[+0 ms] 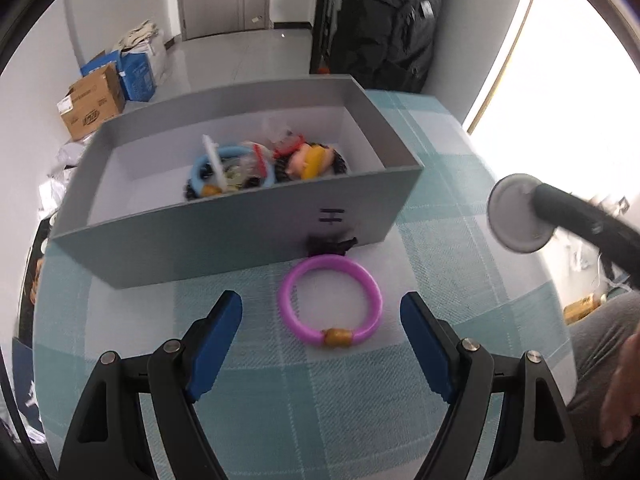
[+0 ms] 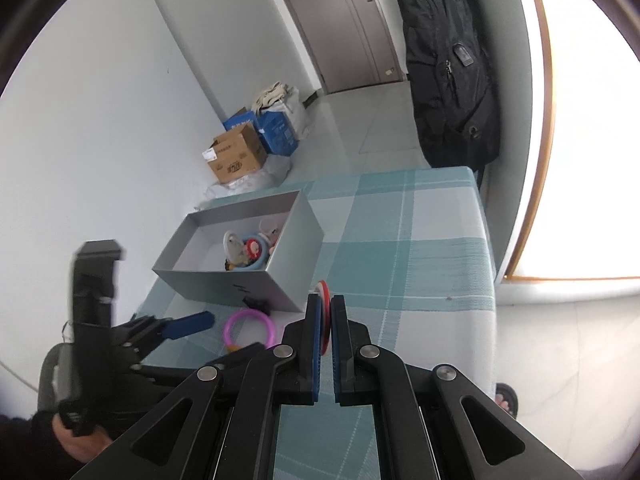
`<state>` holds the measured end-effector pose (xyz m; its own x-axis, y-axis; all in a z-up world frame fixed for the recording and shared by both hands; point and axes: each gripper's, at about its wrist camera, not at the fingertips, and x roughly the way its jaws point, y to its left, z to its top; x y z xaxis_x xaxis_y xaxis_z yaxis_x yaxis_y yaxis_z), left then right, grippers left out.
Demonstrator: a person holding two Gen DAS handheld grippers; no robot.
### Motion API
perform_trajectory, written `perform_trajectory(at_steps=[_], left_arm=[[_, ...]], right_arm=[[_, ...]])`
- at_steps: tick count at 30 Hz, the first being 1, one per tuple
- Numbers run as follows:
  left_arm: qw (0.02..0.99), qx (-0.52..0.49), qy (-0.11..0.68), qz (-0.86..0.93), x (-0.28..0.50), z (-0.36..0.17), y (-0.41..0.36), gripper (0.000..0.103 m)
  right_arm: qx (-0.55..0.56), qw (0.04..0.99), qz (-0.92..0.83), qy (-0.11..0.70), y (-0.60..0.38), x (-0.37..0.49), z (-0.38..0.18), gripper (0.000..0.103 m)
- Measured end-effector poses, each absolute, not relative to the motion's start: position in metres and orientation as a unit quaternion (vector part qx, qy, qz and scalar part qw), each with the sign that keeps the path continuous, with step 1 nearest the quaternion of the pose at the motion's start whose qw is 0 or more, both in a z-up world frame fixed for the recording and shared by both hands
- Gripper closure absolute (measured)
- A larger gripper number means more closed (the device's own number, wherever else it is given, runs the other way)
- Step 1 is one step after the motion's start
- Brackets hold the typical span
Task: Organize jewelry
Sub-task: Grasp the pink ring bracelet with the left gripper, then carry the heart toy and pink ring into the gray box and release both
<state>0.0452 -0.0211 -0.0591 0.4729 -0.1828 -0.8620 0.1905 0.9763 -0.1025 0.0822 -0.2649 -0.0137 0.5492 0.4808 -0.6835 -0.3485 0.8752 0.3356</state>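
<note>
While left claw [image 1: 321,322] gapes, purple bangle [image 1: 330,300] lies between fingers.

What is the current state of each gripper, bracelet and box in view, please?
Left gripper: open, just short of the purple bracelet.
Right gripper: shut on the red ring.
Purple bracelet: flat on the tablecloth, outside the box.
Grey box: open, no lid, jewelry piled inside.
Black item: on the cloth against the box's front.

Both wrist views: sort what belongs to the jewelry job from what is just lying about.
Job: purple bangle, red ring held by right gripper, open left gripper, grey box.
Lying about: cardboard box, blue cartons, black backpack.
</note>
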Motion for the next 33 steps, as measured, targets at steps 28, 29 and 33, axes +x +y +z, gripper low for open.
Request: perform_trajectory(at_steps=[28,29,33], left_arm=[[0.868,0.032,0.479,-0.130,0.029,-0.047,-0.032,0.056],[0.869,0.029,0.477,-0.130,0.029,-0.045,-0.031,0.056],[0.881,0.012,0.453,-0.134,0.022,-0.028,-0.025,0.056]], right_arm=[[0.075,0.876,0.224,0.421,-0.262,0.078,-0.021,0.099],[0.075,0.875,0.224,0.422,-0.262,0.077,-0.022,0.100],[0.082,0.877,0.233,0.412,-0.260,0.071,-0.018,0.100]])
